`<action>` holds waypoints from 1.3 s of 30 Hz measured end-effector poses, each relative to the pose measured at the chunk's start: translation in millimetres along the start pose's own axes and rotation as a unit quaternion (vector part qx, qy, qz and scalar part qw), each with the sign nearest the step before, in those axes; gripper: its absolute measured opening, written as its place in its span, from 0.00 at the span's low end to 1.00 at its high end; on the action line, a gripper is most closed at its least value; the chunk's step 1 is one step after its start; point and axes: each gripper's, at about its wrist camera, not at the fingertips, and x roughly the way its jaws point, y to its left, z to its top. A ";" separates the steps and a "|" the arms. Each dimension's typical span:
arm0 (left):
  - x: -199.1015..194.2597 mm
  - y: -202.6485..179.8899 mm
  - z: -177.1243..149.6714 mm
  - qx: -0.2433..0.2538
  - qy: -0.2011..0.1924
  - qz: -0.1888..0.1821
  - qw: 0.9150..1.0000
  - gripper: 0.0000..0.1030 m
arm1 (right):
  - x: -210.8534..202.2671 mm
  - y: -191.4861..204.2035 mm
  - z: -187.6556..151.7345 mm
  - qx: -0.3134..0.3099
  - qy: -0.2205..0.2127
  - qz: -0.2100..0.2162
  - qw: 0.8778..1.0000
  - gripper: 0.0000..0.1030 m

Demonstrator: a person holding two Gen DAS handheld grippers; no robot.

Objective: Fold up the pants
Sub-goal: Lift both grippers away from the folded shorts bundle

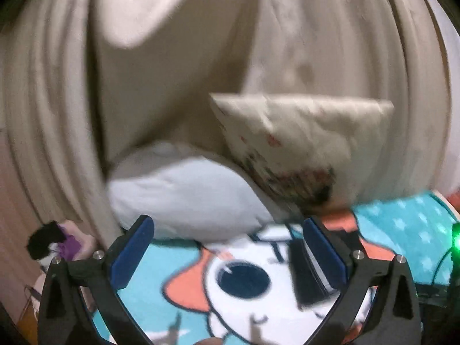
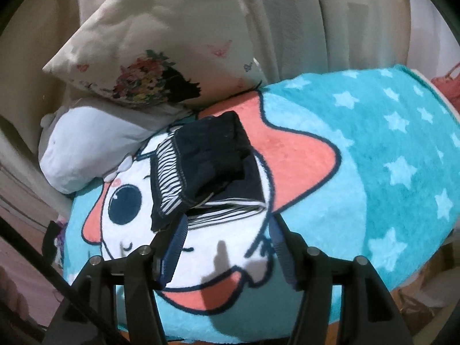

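Pants (image 2: 201,169) lie in a folded dark bundle w/ striped lining on the blanket (image 2: 373,149), just below the pillows (image 2: 149,66). My left jaws (image 1: 227,256) gape wide, empty, lifted off the blanket. Right jaws (image 2: 227,238) part open, nothing pinched, tips right at the pants' near edge. Cloth looks soft, light, floppy; I'd pinch thru all layers at a folded edge, else it unrolls.
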 end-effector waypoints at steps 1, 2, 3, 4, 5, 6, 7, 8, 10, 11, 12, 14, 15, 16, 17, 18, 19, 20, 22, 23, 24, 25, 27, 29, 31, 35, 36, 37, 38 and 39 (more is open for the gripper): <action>7.0 -0.8 -2.5 0.003 0.026 -0.012 1.000 1.00 | -0.9 4.5 -2.5 -0.007 -0.001 -0.006 1.000 0.64; 18.3 0.1 -5.7 -0.001 0.063 -0.029 0.998 1.00 | -0.9 7.7 -4.9 -0.011 0.000 -0.011 1.000 0.66; 25.3 0.2 -11.8 -0.010 0.089 -0.040 0.995 1.00 | -0.9 9.7 -7.8 -0.014 0.001 -0.017 1.000 0.66; 30.2 1.3 -17.8 -0.018 0.109 -0.047 0.993 1.00 | -0.4 10.6 -9.8 -0.015 0.002 -0.023 1.000 0.66; 35.2 1.5 -23.8 -0.024 0.126 -0.054 0.990 1.00 | 0.2 11.8 -12.6 -0.017 0.004 -0.031 0.999 0.66; 41.7 0.3 -32.8 -0.025 0.147 -0.061 0.987 1.00 | 0.7 12.8 -16.4 -0.021 0.007 -0.041 0.999 0.66; 45.1 -1.2 -38.5 -0.021 0.158 -0.061 0.985 1.00 | 0.6 13.1 -18.6 -0.022 0.008 -0.047 0.999 0.66; 48.7 -3.5 -45.3 -0.015 0.169 -0.062 0.984 1.00 | 0.1 13.2 -20.8 -0.024 0.008 -0.054 0.998 0.66; 51.6 -7.6 -54.9 -0.007 0.181 -0.068 0.981 1.00 | 0.0 13.5 -25.1 -0.027 0.011 -0.067 0.997 0.66; 53.8 -10.3 -59.9 -0.001 0.189 -0.072 0.979 1.00 | 0.2 13.6 -26.7 -0.027 0.012 -0.071 0.997 0.66; 55.1 -11.8 -63.8 0.002 0.195 -0.077 0.978 1.00 | 0.6 13.5 -27.9 -0.026 0.014 -0.074 0.997 0.67; 56.2 -14.3 -68.7 0.003 0.205 -0.089 0.975 1.00 | 2.4 13.4 -29.5 -0.023 0.019 -0.078 0.996 0.67; 56.5 -14.4 -70.5 0.002 0.212 -0.094 0.973 1.00 | 3.5 13.8 -30.1 -0.023 0.021 -0.080 0.996 0.67; 57.3 -14.9 -71.9 0.003 0.216 -0.097 0.972 1.00 | 4.9 14.3 -30.5 -0.024 0.024 -0.082 0.996 0.67; 58.6 -15.3 -73.8 0.003 0.220 -0.099 0.971 1.00 | 6.6 14.9 -30.8 -0.025 0.026 -0.084 0.996 0.67; 60.4 -15.8 -75.9 0.002 0.225 -0.100 0.969 1.00 | 7.8 16.1 -31.0 -0.026 0.028 -0.084 0.996 0.68; 61.2 -15.8 -76.7 0.002 0.227 -0.101 0.969 1.00 | 9.4 17.2 -31.4 -0.029 0.031 -0.084 0.996 0.68; 62.5 -16.4 -78.0 0.001 0.231 -0.103 0.968 1.00 | 11.1 18.3 -31.7 -0.031 0.034 -0.085 0.995 0.68; 64.8 -17.0 -79.7 0.000 0.237 -0.105 0.966 1.00 | 15.2 20.4 -32.6 -0.035 0.039 -0.086 0.995 0.69; 66.2 -17.4 -80.2 0.000 0.239 -0.105 0.965 1.00 | 17.5 21.2 -32.9 -0.037 0.043 -0.086 0.995 0.69; 67.2 -17.9 -80.7 0.000 0.242 -0.106 0.964 1.00 | 19.8 21.7 -33.1 -0.039 0.047 -0.085 0.995 0.69; 68.4 -18.5 -81.2 0.000 0.245 -0.107 0.964 1.00 | 22.3 22.0 -33.4 -0.040 0.050 -0.085 0.994 0.69; 71.1 -20.8 -81.5 0.001 0.249 -0.107 0.963 1.00 | 26.4 22.0 -33.5 -0.042 0.056 -0.084 0.994 0.70; 73.7 -23.4 -81.3 0.000 0.252 -0.109 0.962 1.00 | 29.3 21.1 -32.9 -0.043 0.059 -0.083 0.994 0.70; 76.9 -27.0 -81.0 0.000 0.255 -0.111 0.960 1.00 | 31.5 19.1 -30.7 -0.044 0.061 -0.083 0.994 0.70; 84.9 -34.4 -80.9 -0.001 0.264 -0.115 0.958 1.00 | 35.6 12.4 -25.5 -0.042 0.064 -0.085 0.993 0.70; 87.6 -37.3 -80.7 -0.001 0.267 -0.116 0.957 1.00 | 37.1 9.5 -23.8 -0.041 0.066 -0.087 0.993 0.71; 89.3 -39.5 -80.6 -0.001 0.269 -0.117 0.956 1.00 | 38.1 7.6 -22.6 -0.040 0.067 -0.087 0.993 0.71; 91.2 -41.8 -80.6 0.000 0.271 -0.117 0.955 1.00 | 39.3 5.3 -21.0 -0.039 0.069 -0.088 0.993 0.71; 93.2 -44.4 -80.8 0.000 0.274 -0.118 0.955 1.00 | 40.6 2.8 -19.4 -0.038 0.070 -0.089 0.993 0.71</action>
